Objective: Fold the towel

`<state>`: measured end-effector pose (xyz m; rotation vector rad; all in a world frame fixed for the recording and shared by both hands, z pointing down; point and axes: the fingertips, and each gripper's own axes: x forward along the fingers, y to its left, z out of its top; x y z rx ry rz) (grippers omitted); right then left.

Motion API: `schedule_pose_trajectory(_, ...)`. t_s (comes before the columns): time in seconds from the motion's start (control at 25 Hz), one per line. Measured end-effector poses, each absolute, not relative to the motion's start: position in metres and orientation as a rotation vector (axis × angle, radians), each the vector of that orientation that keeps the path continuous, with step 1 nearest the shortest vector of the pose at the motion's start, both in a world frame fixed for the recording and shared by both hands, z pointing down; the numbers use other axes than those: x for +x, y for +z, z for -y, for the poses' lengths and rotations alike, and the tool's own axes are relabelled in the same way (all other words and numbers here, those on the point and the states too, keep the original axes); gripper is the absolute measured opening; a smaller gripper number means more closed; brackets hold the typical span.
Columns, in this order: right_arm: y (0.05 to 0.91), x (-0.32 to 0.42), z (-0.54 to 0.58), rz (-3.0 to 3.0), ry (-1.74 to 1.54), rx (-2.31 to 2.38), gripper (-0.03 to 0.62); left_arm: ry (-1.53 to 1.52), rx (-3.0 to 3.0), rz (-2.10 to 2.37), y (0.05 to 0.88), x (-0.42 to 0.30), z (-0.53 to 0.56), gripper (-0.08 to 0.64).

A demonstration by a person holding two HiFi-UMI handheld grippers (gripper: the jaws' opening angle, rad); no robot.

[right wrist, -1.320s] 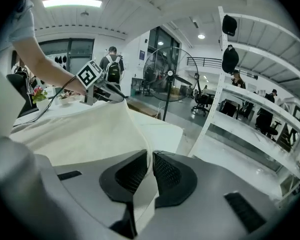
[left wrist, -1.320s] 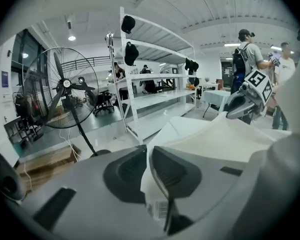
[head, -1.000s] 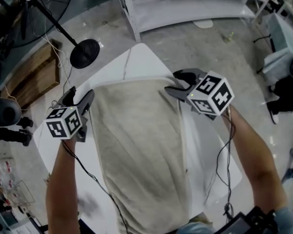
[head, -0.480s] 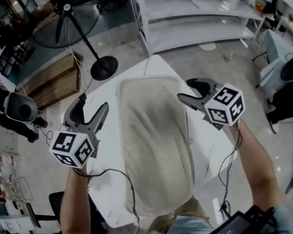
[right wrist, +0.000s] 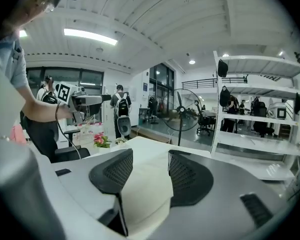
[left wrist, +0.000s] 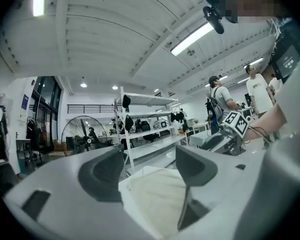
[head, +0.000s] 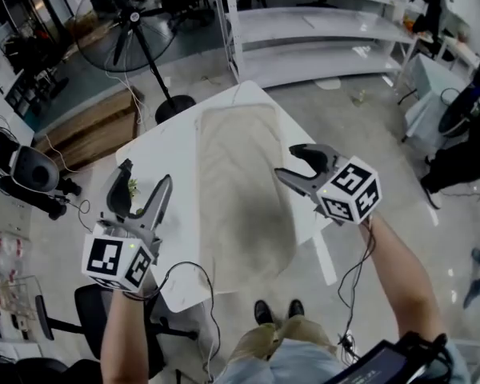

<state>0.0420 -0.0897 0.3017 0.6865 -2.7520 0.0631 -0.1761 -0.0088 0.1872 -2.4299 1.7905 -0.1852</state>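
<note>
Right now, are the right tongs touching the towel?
Apart. The right gripper view shows the right tongs open and empty, with the towel lying flat on the table beyond them.

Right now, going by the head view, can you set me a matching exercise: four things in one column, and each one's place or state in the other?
Things:
1. towel
2. left hand-held gripper
3. right hand-held gripper
4. pedestal fan

Places and states:
A. standing on the floor beyond the table's far left side
B. jaws apart with nothing between them, over the towel's right edge
C. spread flat on the white table
D. jaws apart with nothing between them, over the table's left side

Pairs: 1-C, 2-D, 3-B, 4-A.
</note>
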Motion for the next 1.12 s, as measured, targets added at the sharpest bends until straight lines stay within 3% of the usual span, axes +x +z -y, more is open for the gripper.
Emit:
schedule_pose_trajectory(0.4, 0.344, 0.087, -0.041, 2.752, -0.12, 0.646, 0.17, -0.28, -2.467, -1.801, 0.28, -0.127, -0.111, 0.328)
schedule_pose_trajectory(0.72, 0.434, 0.107, -0.125, 2.683, -0.237, 0.598, 0.192, -0.374, -2.578, -1.862, 0.402, -0.094, -0.188, 0.328)
schedule_pose_trajectory(1.12, 0.589, 0.092, -0.158, 2.535, -0.52, 0.676, 0.218, -0.265, -2.591, -1.862, 0.468, -0.076, -0.205, 0.328)
